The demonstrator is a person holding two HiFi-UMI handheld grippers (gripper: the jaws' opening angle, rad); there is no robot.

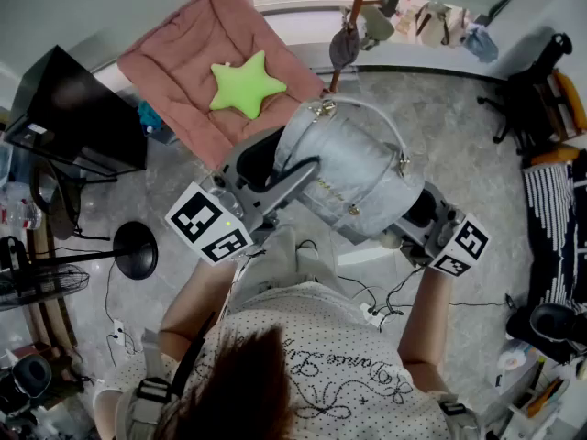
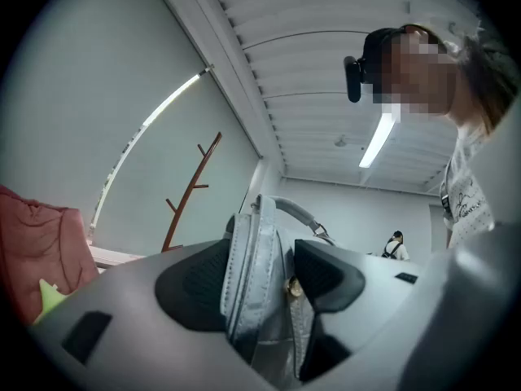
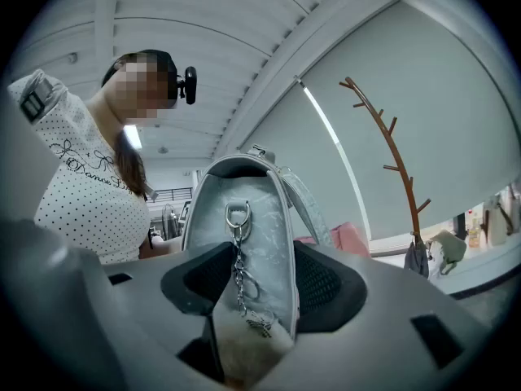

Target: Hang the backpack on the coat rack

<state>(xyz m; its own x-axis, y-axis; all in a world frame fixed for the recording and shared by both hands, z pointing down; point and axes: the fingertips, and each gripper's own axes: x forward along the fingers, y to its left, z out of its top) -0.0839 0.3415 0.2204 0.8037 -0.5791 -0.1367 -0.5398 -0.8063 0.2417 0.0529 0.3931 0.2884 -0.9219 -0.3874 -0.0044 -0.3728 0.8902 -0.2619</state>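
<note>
The rack [image 3: 389, 149] is a thin brown pole with short upturned pegs, and it stands well apart from the backpack [image 1: 353, 177]. The pole looks light, so a bump from the bulky bag could rock or tip it. A small grey bag [image 1: 344, 46] already hangs low on it and may crowd the lower pegs.

The backpack is held in the air in front of the person, between the two grippers. The left gripper [image 2: 259, 277] has its fingers spread wide and pressed on one edge of the bag. The right gripper [image 3: 256, 279] has its fingers just as wide, clamped on the opposite side. Neither holds the handle [image 1: 376, 106], so steering that narrow loop over a peg depends on tilting the whole bag, and it could miss or slide off. The shell looks smooth, so it might slip if the squeeze eases.

The backpack is pale silver-grey with a marbled sheen, rounded and stiff, with stitched seams and gold fittings. Its handle arches clear of the top. A thin chain [image 3: 238, 271] hangs from a ring on the side and could snag a peg.
</note>
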